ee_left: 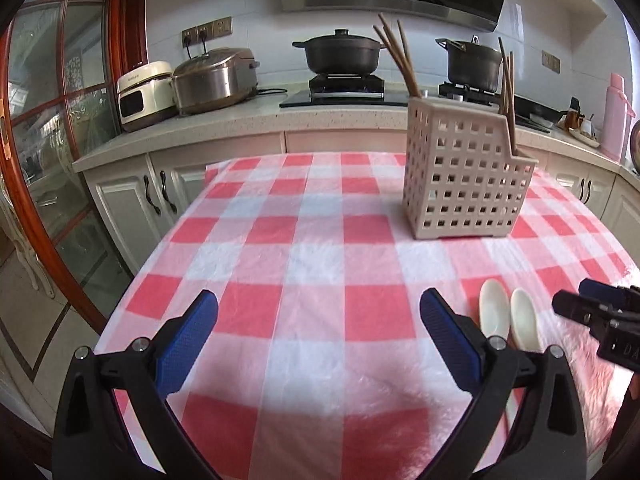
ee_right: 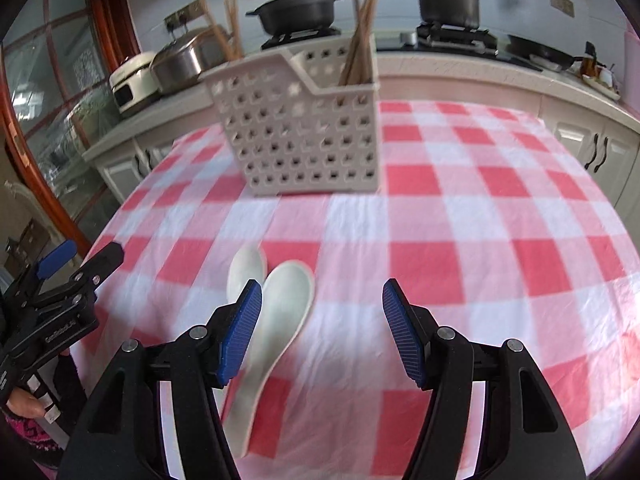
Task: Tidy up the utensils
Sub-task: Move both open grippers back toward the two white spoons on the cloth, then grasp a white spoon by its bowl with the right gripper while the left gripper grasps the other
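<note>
Two white ceramic spoons (ee_left: 508, 314) lie side by side on the red-and-white checked tablecloth (ee_left: 312, 240); in the right wrist view one spoon (ee_right: 282, 312) lies just beside the left finger and the other (ee_right: 245, 270) is partly hidden behind it. A beige perforated utensil holder (ee_left: 464, 176) stands further back with wooden chopsticks (ee_left: 396, 56) in it; it also shows in the right wrist view (ee_right: 304, 136). My left gripper (ee_left: 318, 320) is open and empty, left of the spoons. My right gripper (ee_right: 322, 312) is open and empty, just above the spoons.
Behind the table runs a kitchen counter (ee_left: 240, 120) with a rice cooker (ee_left: 214, 78), a white appliance (ee_left: 144, 94), two black pots (ee_left: 340, 54) on a stove and a pink flask (ee_left: 616, 116). A glass door with a red frame (ee_left: 48, 160) stands left.
</note>
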### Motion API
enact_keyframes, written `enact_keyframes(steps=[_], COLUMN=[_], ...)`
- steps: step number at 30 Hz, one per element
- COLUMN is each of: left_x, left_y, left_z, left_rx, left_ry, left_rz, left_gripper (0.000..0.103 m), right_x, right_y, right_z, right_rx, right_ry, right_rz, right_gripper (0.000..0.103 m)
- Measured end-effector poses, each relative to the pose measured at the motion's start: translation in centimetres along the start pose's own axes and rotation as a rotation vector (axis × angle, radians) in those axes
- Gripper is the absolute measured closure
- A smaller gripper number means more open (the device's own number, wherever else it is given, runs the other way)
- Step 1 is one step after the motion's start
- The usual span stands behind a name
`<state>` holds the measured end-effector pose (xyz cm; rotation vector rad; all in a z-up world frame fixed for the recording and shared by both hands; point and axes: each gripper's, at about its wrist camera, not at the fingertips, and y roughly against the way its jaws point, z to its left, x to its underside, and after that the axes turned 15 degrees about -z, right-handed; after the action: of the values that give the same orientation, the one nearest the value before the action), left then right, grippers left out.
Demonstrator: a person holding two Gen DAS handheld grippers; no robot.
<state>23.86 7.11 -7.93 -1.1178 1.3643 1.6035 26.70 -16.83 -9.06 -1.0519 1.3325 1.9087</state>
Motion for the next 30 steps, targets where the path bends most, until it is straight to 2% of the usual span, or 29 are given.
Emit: enact_keyframes(steps=[8,16,22,30], left_x=[0.3,0.8,0.9,1.0], left_y=[0.6,0.4,0.0,-0.6], left_z=[-0.6,-0.7,-0.7,-1.3], left_rx=[0.032,0.022,0.034,0.048], left_ry=[-0.033,-0.046,-0.046,-0.035], left_rz=[-0.018,-0.015,0.0,0.027], left_gripper=[0.005,0.005,0.005,0.005], right_x=[1.2,1.2,1.0,1.0], right_y=[-2.1,-3.7,-4.1,-3.2], right_z=[1.2,2.0,2.3,0.7], right_rx=[-0.007,0.0,0.026,0.027], right_ry=[-0.016,-0.009,0.018,-0.018], right_rz=[0.061,0.097,0.099,0.083], right_gripper=[0.046,0.054,0.066,0.066])
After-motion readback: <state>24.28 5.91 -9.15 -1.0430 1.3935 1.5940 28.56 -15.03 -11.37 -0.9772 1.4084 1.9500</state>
